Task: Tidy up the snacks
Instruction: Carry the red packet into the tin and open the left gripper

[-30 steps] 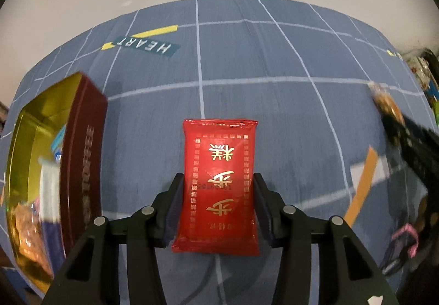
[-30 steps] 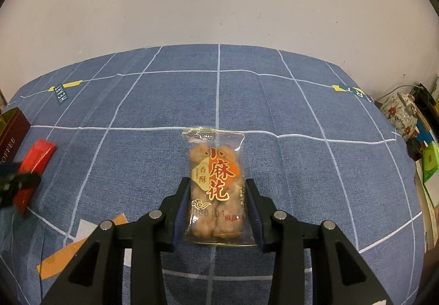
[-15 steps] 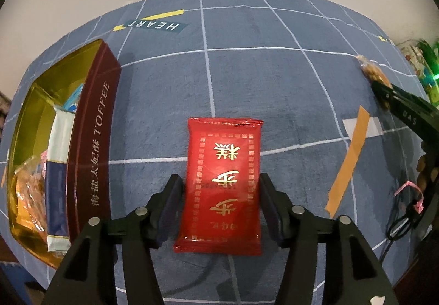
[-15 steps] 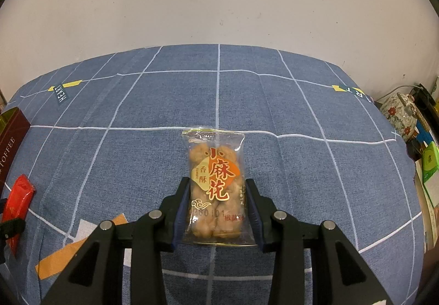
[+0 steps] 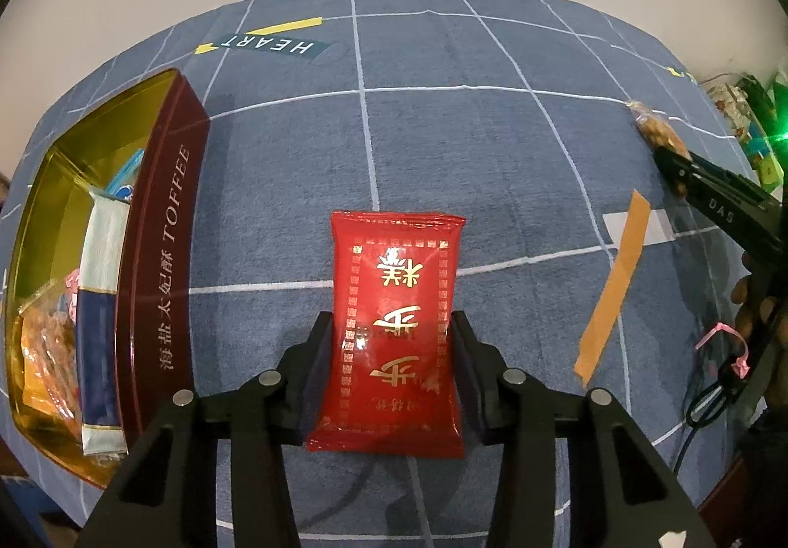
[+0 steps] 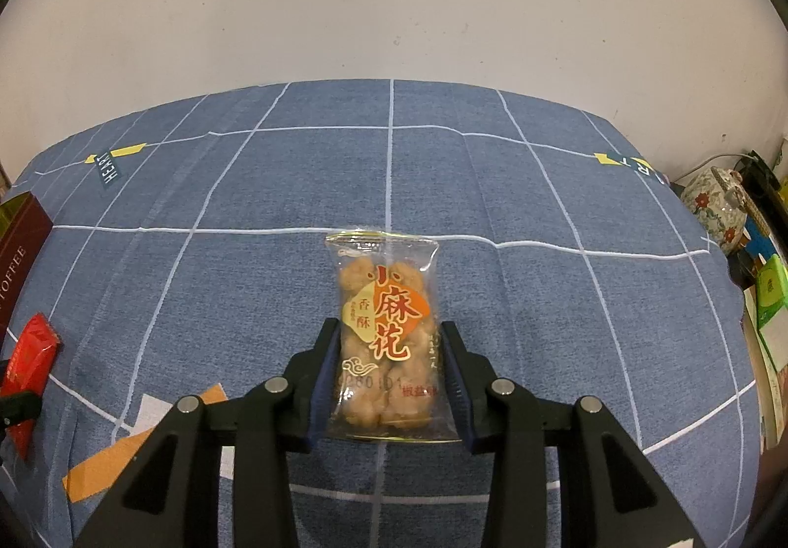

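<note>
My left gripper (image 5: 391, 331) is shut on a red snack packet (image 5: 391, 321) with gold characters, held above the blue cloth. A dark red toffee tin (image 5: 162, 252), open and gold inside, lies to its left with several snack packets in it. My right gripper (image 6: 391, 341) is shut on a clear packet of fried dough twists (image 6: 386, 326), held above the cloth. In the left wrist view the right gripper (image 5: 684, 168) and its packet (image 5: 655, 131) show at the far right. In the right wrist view the red packet (image 6: 32, 356) and the tin's edge (image 6: 19, 247) show at the far left.
A blue cloth with a white grid (image 6: 492, 183) covers the table. Orange and white tape strips (image 5: 615, 282) lie on it right of the red packet. A floral teapot (image 6: 714, 208) and green boxes (image 6: 773, 296) stand past the right edge. A white wall is behind.
My left gripper with the red packet has drawn back and up, so the toffee tin shows more fully at its left. The right gripper has stayed still.
</note>
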The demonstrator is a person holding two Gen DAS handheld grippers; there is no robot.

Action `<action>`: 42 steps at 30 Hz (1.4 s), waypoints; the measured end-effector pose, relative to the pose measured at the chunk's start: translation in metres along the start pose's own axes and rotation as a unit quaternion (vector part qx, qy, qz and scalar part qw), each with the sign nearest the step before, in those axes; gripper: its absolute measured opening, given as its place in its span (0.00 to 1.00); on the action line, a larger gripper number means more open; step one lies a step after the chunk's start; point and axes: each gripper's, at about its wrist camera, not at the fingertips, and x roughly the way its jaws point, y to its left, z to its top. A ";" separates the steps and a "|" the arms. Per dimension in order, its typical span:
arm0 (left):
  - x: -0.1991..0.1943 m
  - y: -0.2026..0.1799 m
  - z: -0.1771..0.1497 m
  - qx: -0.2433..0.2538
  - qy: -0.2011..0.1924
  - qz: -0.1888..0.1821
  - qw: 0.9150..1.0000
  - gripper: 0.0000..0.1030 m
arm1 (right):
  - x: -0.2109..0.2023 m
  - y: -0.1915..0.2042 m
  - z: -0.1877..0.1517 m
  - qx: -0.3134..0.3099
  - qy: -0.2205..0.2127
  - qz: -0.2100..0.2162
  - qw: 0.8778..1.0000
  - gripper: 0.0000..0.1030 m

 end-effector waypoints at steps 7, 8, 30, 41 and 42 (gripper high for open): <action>-0.005 0.001 -0.004 0.003 0.001 0.000 1.000 0.40 | 0.000 -0.001 0.000 0.001 0.000 0.001 1.000 0.39; -0.006 0.001 -0.004 0.003 0.001 -0.002 1.000 0.40 | 0.000 -0.001 0.000 0.001 0.000 0.001 1.000 0.39; -0.057 0.017 0.004 -0.001 -0.040 -0.007 0.999 0.40 | 0.000 0.000 0.000 0.001 0.000 0.001 1.000 0.39; -0.092 0.089 0.004 -0.072 -0.059 0.039 0.995 0.40 | 0.000 0.000 0.000 0.000 0.000 0.001 1.000 0.39; -0.094 0.096 0.003 -0.078 -0.059 0.043 0.994 0.40 | 0.000 0.000 0.000 0.000 0.000 0.001 1.000 0.39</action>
